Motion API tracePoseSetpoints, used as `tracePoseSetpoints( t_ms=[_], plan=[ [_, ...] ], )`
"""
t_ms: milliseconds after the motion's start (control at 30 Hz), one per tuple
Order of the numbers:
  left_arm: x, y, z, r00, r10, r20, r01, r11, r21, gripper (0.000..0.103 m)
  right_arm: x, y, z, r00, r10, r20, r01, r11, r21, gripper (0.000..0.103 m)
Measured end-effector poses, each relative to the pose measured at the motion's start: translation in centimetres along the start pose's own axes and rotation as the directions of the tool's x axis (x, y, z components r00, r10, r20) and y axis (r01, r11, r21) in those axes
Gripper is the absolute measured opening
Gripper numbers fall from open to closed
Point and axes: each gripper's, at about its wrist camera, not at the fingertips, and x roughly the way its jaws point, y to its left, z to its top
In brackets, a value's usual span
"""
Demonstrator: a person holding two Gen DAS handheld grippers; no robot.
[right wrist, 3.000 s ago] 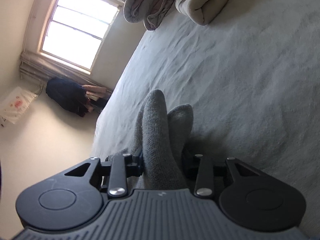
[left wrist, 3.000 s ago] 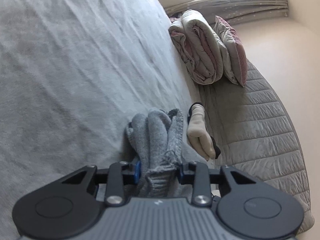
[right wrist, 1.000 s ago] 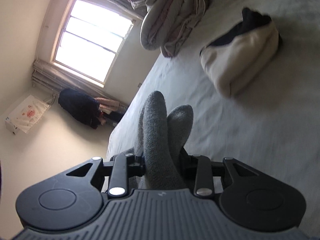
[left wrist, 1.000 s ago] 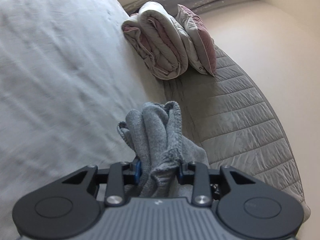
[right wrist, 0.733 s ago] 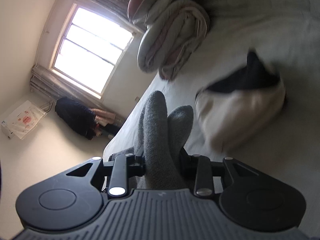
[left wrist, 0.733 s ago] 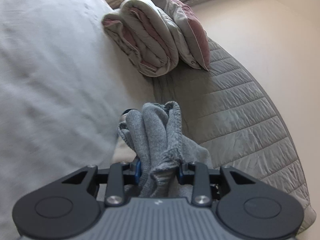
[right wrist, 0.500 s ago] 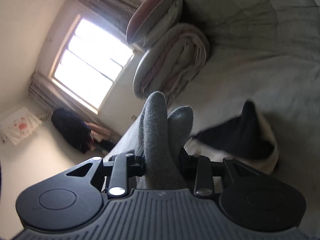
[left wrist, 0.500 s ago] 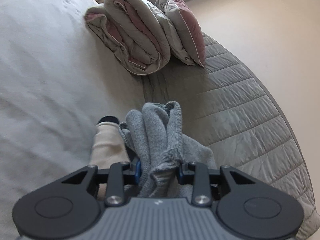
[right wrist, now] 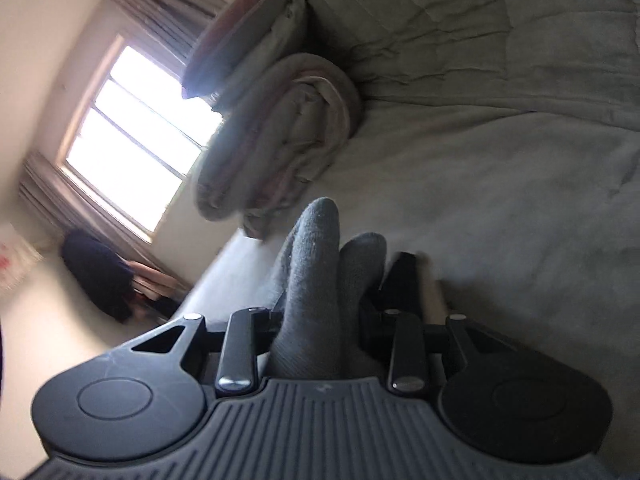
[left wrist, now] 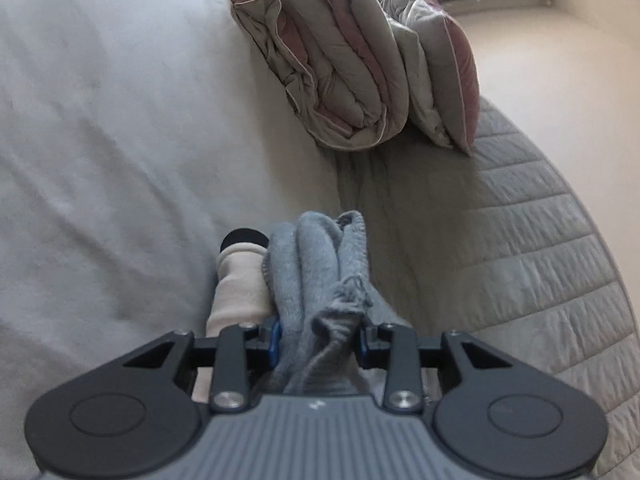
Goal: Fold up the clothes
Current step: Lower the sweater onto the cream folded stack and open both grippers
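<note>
My left gripper (left wrist: 318,344) is shut on the cuff end of a pair of grey knit socks (left wrist: 320,264), which bunch up between its jaws. My right gripper (right wrist: 318,328) is shut on the toe end of the same grey socks (right wrist: 320,264), two toes sticking up past the jaws. Both hold the socks above the white bed sheet (left wrist: 100,140). A folded cream sock with a black cuff (left wrist: 240,280) lies on the sheet just left of the left gripper; it also shows in the right wrist view (right wrist: 416,284), just right of the jaws.
A folded grey and pink duvet (left wrist: 332,72) and a pillow (left wrist: 444,68) lie at the head of the bed on a quilted grey cover (left wrist: 520,240). In the right wrist view a window (right wrist: 136,140) and a dark bag (right wrist: 100,276) on the floor are to the left.
Both grippers have carried the grey socks toward the cream sock, which is now right beside them. The duvet and pillow look nearer. Both grips are unchanged.
</note>
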Motion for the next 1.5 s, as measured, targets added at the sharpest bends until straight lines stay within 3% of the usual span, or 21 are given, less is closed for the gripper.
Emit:
tracePoseSetpoints(
  t_ms=[133, 200, 300, 367, 400, 467, 533, 700, 767, 833, 933, 1033, 1100, 1167, 1300, 1500],
  plan=[
    [0.0, -0.4, 0.8, 0.999, 0.002, -0.038, -0.001, 0.999, 0.036, 0.037, -0.2, 0.0, -0.2, 0.999, -0.035, 0.023, 0.036, 0.998, -0.06, 0.036],
    [-0.3, -1.6, 1.3, 0.999, 0.034, -0.043, -0.03, 0.996, 0.081, 0.037, -0.3, 0.0, -0.3, 0.998, -0.052, 0.035, 0.055, 0.994, -0.09, 0.041],
    [-1.9, -3.7, 2.0, 0.997, 0.057, 0.046, -0.064, 0.984, 0.167, 0.036, -0.5, 0.0, -0.5, 0.995, -0.077, 0.058, 0.084, 0.987, -0.135, 0.042],
    [-3.3, -5.4, 1.9, 0.99, 0.009, 0.142, -0.046, 0.963, 0.264, 0.024, -1.1, 1.1, 0.0, 0.988, -0.095, 0.12, 0.116, 0.976, -0.186, 0.044],
    [-3.4, -6.0, 1.9, 0.989, -0.01, 0.148, -0.034, 0.956, 0.291, 0.022, -1.6, 1.8, 0.1, 0.983, -0.097, 0.158, 0.13, 0.968, -0.216, 0.043],
    [-3.1, -7.2, 1.7, 0.989, -0.043, 0.138, -0.006, 0.941, 0.337, 0.018, -1.9, 2.8, 0.4, 0.974, -0.097, 0.207, 0.151, 0.953, -0.263, 0.036],
    [-2.1, -7.8, 1.3, 0.993, -0.04, 0.109, -0.002, 0.93, 0.367, 0.013, -1.3, 3.5, 0.4, 0.976, -0.082, 0.202, 0.141, 0.944, -0.299, 0.033],
    [0.8, -6.3, 0.2, 0.996, 0.037, 0.084, -0.066, 0.928, 0.368, 0.011, 1.4, 3.3, -1.0, 0.983, -0.117, 0.144, 0.162, 0.921, -0.355, 0.029],
    [1.8, -4.7, 0.1, 0.992, 0.083, 0.095, -0.112, 0.928, 0.356, 0.002, 2.4, 2.2, -1.9, 0.977, -0.165, 0.135, 0.205, 0.905, -0.373, 0.017],
    [2.3, -3.4, 0.1, 0.994, 0.07, 0.086, -0.094, 0.942, 0.321, 0.002, 2.9, 0.9, -2.8, 0.971, -0.19, 0.148, 0.233, 0.892, -0.388, 0.008],
    [2.5, -3.1, 0.1, 0.995, 0.063, 0.08, -0.086, 0.942, 0.325, 0.003, 2.7, -0.7, -3.5, 0.973, -0.161, 0.164, 0.212, 0.906, -0.367, 0.007],
    [2.3, -3.8, 0.2, 0.993, 0.086, 0.08, -0.109, 0.929, 0.353, 0.003, 2.6, -0.2, -3.4, 0.972, -0.164, 0.167, 0.217, 0.902, -0.372, 0.007],
    [1.8, -4.3, 0.1, 0.992, 0.094, 0.083, -0.118, 0.93, 0.349, 0.002, 1.9, 0.6, -3.2, 0.974, -0.16, 0.161, 0.209, 0.906, -0.369, 0.012],
    [1.0, -4.7, 0.0, 0.992, 0.096, 0.085, -0.119, 0.933, 0.339, 0.003, 1.1, 1.5, -3.0, 0.977, -0.152, 0.152, 0.199, 0.907, -0.372, 0.023],
    [-1.1, -5.7, -1.0, 0.989, 0.124, 0.086, -0.148, 0.917, 0.371, 0.004, -1.0, 3.8, -2.6, 0.977, -0.163, 0.138, 0.207, 0.884, -0.42, 0.03],
    [-5.3, -7.0, -3.2, 0.975, 0.21, 0.076, -0.223, 0.888, 0.402, 0.017, -4.3, 6.7, -3.3, 0.977, -0.182, 0.112, 0.212, 0.882, -0.42, 0.037]
  ],
)
